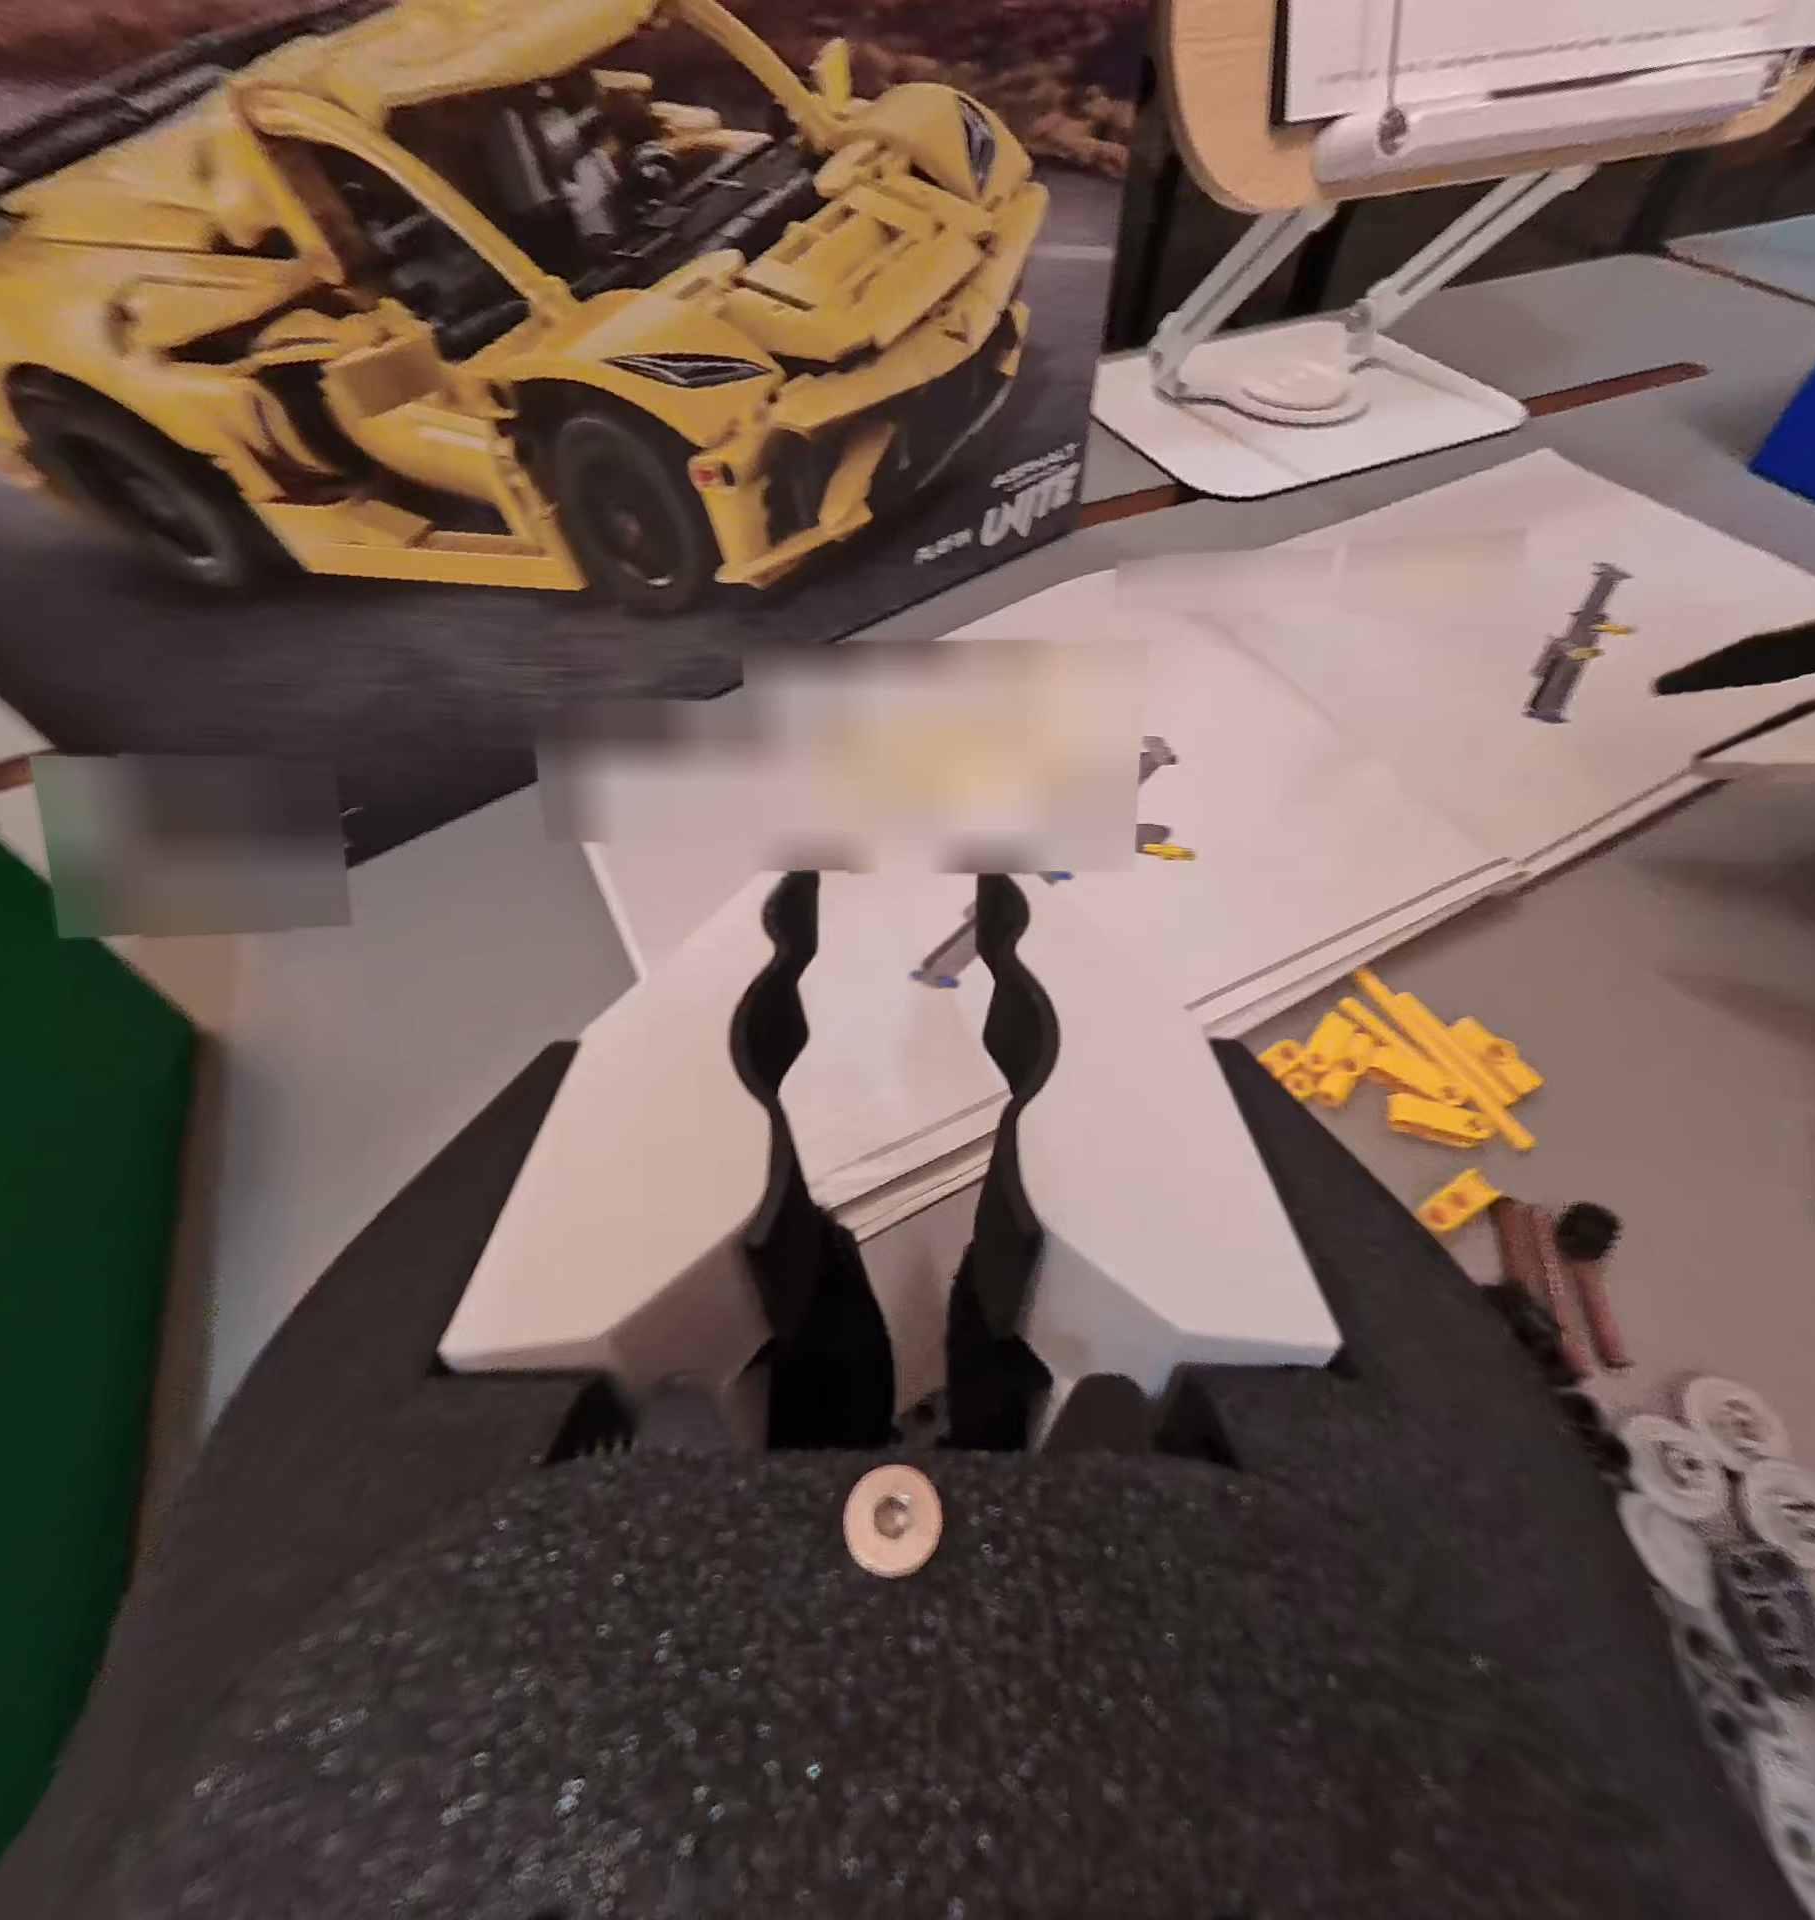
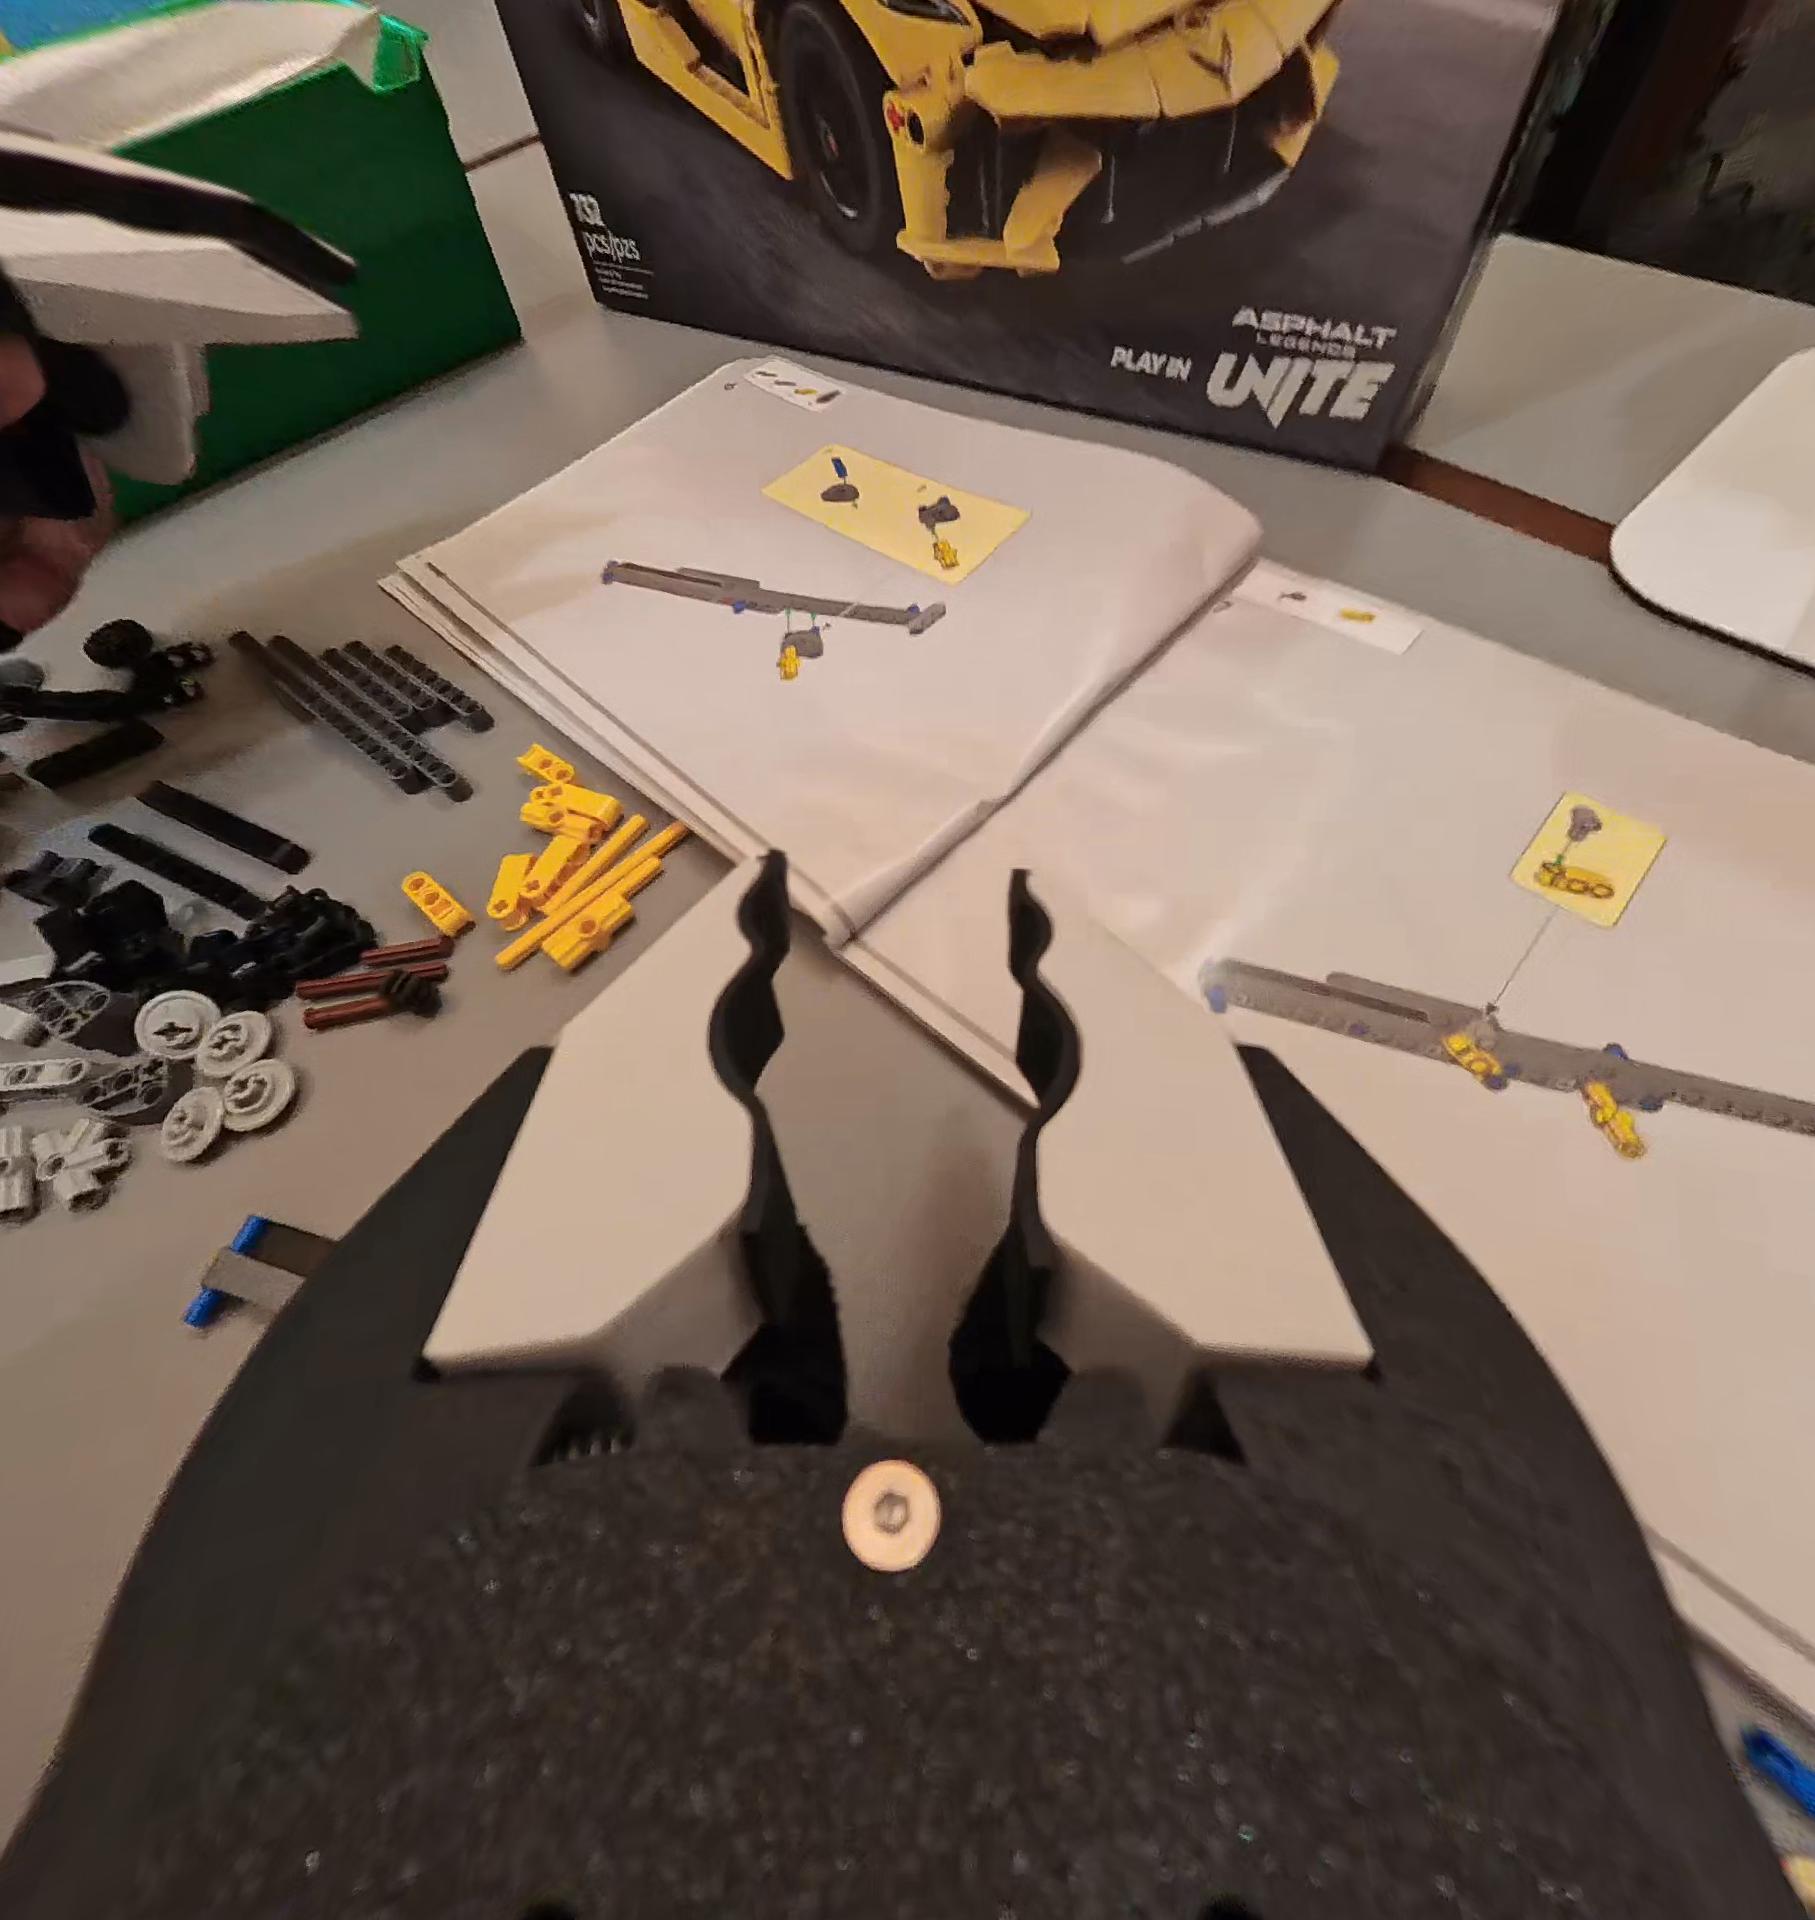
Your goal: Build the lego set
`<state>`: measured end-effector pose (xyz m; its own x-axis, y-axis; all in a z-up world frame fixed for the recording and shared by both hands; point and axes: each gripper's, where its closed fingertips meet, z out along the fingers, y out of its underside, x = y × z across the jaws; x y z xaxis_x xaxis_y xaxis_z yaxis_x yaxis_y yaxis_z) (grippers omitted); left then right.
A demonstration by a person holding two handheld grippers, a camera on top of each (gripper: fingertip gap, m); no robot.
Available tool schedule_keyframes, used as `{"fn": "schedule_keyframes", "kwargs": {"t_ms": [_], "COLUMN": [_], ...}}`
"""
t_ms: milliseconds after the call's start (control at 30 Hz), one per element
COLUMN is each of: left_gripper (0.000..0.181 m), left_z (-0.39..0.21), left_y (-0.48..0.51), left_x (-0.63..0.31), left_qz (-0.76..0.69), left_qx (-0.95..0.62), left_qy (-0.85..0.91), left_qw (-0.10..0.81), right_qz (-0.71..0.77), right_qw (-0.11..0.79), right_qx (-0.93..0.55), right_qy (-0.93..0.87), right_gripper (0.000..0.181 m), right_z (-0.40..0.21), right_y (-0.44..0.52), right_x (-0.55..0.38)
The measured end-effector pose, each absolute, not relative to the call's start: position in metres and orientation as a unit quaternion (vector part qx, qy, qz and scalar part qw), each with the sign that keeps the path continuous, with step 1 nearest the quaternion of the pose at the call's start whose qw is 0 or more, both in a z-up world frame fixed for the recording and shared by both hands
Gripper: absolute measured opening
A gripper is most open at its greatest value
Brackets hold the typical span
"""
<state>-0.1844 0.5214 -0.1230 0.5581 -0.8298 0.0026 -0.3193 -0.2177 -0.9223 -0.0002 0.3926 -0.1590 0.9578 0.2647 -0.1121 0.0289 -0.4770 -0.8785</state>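
An open instruction booklet (image 2: 882,707) lies on the grey table, and it also shows in the left wrist view (image 1: 1350,675). Loose parts lie to its left: yellow pieces (image 2: 570,862), black beams (image 2: 373,707), brown axles (image 2: 373,977) and grey discs (image 2: 222,1070). My right gripper (image 2: 898,878) is open and empty above the booklet's near corner. My left gripper (image 1: 895,914) is open and empty above the booklet's left page. The yellow pieces (image 1: 1412,1070) lie to its right. One of its white fingers (image 2: 176,281) shows at the top left of the right wrist view.
The set's box with a yellow car picture (image 2: 1038,187) stands behind the booklet. A green bin (image 2: 342,208) is at the back left. A white stand base (image 1: 1298,416) sits to the right of the box. A small grey piece with blue pins (image 2: 248,1273) lies near my right gripper. The tips of one gripper are about 25 cm away from the tips of the other.
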Motion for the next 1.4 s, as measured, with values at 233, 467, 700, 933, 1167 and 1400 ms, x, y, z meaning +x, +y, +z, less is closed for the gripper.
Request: {"fn": "schedule_keyframes", "kwargs": {"t_ms": [233, 467, 700, 933, 1167, 1400], "left_gripper": [0.024, 0.023, 0.021, 0.021, 0.019, 0.019], "left_z": [-0.144, -0.152, -0.154, -0.152, -0.143, -0.127], "left_y": [0.540, 0.556, 0.559, 0.561, 0.553, 0.531], "left_x": [-0.206, -0.225, -0.228, -0.229, -0.223, -0.203], "left_qz": [-0.264, -0.254, -0.220, -0.228, -0.211, -0.245], "left_qx": [-0.766, -0.797, -0.797, -0.796, -0.778, -0.765], "left_qy": [0.371, 0.321, 0.335, 0.329, 0.352, 0.361], "left_qw": [0.454, 0.443, 0.452, 0.453, 0.475, 0.473], "right_qz": [0.158, 0.132, 0.141, 0.140, -0.029, -0.065], "right_qw": [0.516, 0.517, 0.508, 0.510, 0.549, 0.513], "right_qx": [-0.841, -0.844, -0.848, -0.846, -0.835, -0.847], "right_qy": [-0.040, -0.051, -0.052, -0.065, -0.011, 0.127], "right_gripper": [0.035, 0.026, 0.024, 0.023, 0.029, 0.035], "right_z": [-0.152, -0.156, -0.161, -0.158, -0.117, -0.117], "right_y": [0.399, 0.399, 0.399, 0.397, 0.364, 0.246], "right_x": [0.007, 0.012, 0.009, 0.004, 0.099, 0.163]}}
